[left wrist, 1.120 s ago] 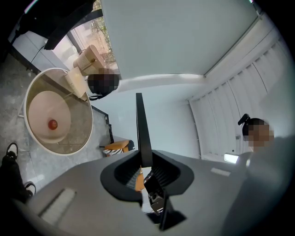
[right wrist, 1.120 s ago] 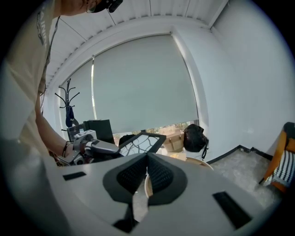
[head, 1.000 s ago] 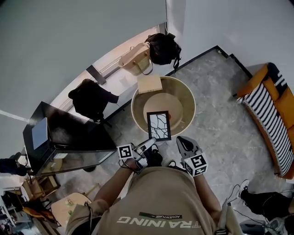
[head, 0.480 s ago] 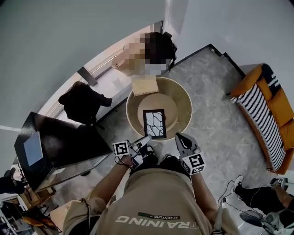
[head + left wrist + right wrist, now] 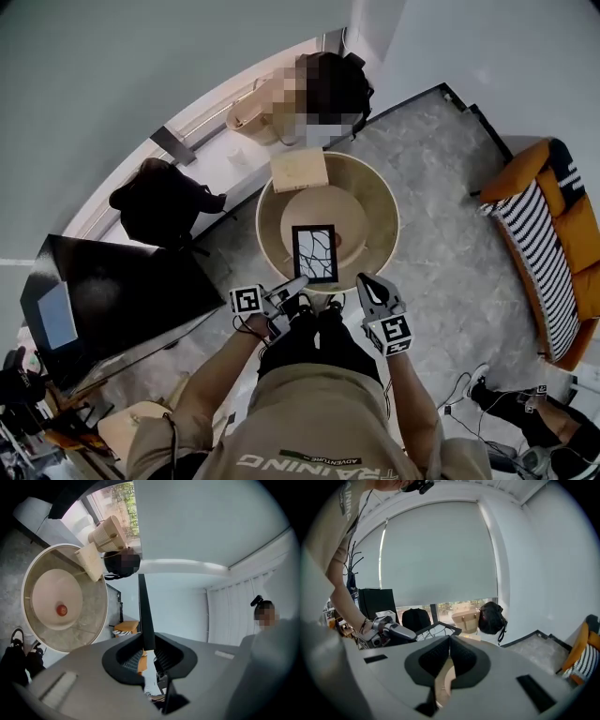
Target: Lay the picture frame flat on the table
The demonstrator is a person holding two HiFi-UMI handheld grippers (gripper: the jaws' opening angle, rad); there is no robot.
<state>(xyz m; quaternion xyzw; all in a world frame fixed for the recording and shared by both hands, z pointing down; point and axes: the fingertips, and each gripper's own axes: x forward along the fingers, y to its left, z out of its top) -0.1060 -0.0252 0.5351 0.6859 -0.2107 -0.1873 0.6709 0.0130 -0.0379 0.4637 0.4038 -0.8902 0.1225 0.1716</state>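
Note:
The picture frame (image 5: pixel 315 253) is black with a white cracked pattern. It hangs over the near part of the round beige table (image 5: pixel 375 187), held by its lower edge. My left gripper (image 5: pixel 300 283) is shut on that edge. In the left gripper view the frame (image 5: pixel 143 611) shows edge-on as a thin dark bar rising from between the jaws of the left gripper (image 5: pixel 146 648). My right gripper (image 5: pixel 367 282) hovers beside the frame's right, shut and holding nothing. In the right gripper view its jaws (image 5: pixel 449 639) meet, with the frame (image 5: pixel 436 629) behind them.
A wooden board (image 5: pixel 300 171) lies on the table's far rim, and a small red thing (image 5: pixel 61 610) sits on the table's pale inner disc. A tan bag (image 5: pixel 253 117) and a black backpack (image 5: pixel 349 84) are on the window ledge. A black desk (image 5: pixel 122 295) stands left, an orange striped sofa (image 5: pixel 553 244) right.
The frame has straightened from a slight tilt and sits a little further over the table. Both grippers keep their places beside it; the head view has shifted.

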